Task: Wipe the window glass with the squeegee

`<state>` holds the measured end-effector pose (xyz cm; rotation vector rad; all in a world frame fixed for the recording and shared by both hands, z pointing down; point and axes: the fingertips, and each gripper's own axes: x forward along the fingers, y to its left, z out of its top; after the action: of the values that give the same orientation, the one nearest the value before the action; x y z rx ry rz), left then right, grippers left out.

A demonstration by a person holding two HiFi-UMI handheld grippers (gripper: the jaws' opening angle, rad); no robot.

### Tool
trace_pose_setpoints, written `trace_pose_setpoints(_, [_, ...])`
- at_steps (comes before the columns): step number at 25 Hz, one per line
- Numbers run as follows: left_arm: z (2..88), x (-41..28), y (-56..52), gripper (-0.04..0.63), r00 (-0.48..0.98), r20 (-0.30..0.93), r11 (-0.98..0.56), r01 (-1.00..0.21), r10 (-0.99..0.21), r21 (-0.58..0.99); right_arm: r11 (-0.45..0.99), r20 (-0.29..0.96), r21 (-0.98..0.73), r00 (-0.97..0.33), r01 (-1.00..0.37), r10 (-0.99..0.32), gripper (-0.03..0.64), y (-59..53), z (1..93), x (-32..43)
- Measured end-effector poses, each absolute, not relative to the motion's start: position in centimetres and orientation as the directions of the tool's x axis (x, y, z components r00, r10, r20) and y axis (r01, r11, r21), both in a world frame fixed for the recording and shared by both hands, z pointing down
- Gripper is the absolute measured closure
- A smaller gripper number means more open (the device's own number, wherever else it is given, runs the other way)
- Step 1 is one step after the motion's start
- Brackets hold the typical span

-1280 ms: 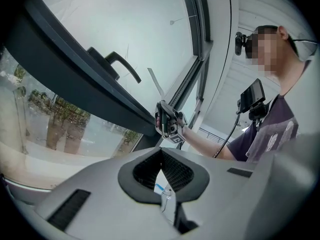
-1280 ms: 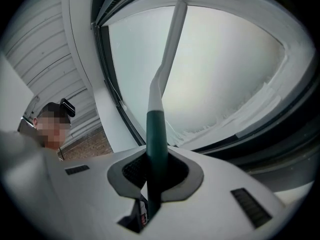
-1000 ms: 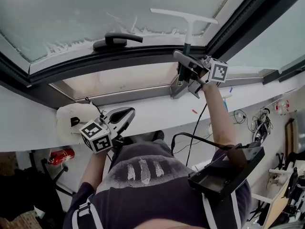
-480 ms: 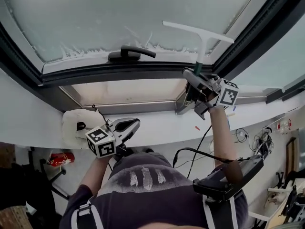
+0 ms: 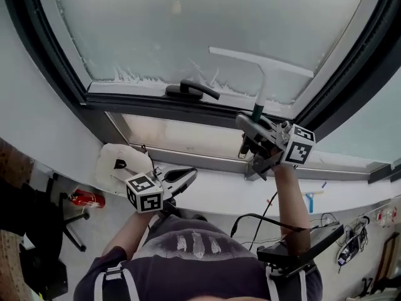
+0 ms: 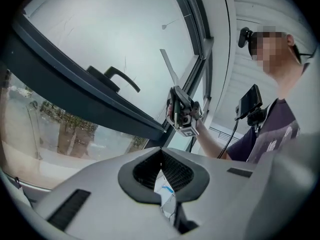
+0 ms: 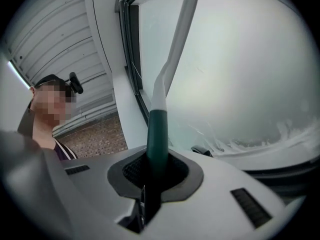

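**Squeegee up on the lower right of the pane, right gripper doing the holding**

The right gripper [image 5: 254,130] is clamping the dark green grip of the squeegee [image 5: 261,83], jaws closed tight round it. The handle is running straight up from the jaws to the white blade. That blade is lying crosswise on the window glass [image 5: 207,24], its long axis nearly level with the right end dipping a little. It is sitting in the lower right part of the pane, just above the band of white foam [image 5: 135,76] along the bottom edge. Whether the rubber is actually pressing the glass I cannot tell from here. Most of the pane is stretching up and to the left of the blade, so I judge any stroke will have to go that way or down into the foam.

The left gripper [image 5: 178,179] is hanging low near the sill [image 5: 213,190], jaws together on nothing, well apart from the tool. A black window handle [image 5: 191,91] is sticking out from the dark frame [image 5: 150,108], left of the squeegee's handle and in the way of a low sideways pass. The glass is looking milky and wet. Below, a red fire extinguisher [image 5: 84,198] is lying on the floor.
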<state>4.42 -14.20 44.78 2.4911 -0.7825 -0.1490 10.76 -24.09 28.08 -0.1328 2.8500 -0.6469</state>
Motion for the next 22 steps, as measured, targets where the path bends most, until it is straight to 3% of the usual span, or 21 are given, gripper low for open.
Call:
trace_pose_setpoints(11, [44.3, -0.4, -13.6, 0.59, 0.811, -0.004, -0.711, -0.511, -0.586, 0.483, 0.961, -0.129, -0.276, -0.991, -0.006, -0.044, 0.584, -26.2, 20.5, 0.8])
trace_pose_setpoints(22, [42.6, -13.3, -15.5, 0.591, 0.852, -0.075, -0.787, -0.439, -0.517, 0.434, 0.984, -0.19, -0.132, -0.971, -0.123, -0.146, 0.584, -30.0, 11.1, -9.9])
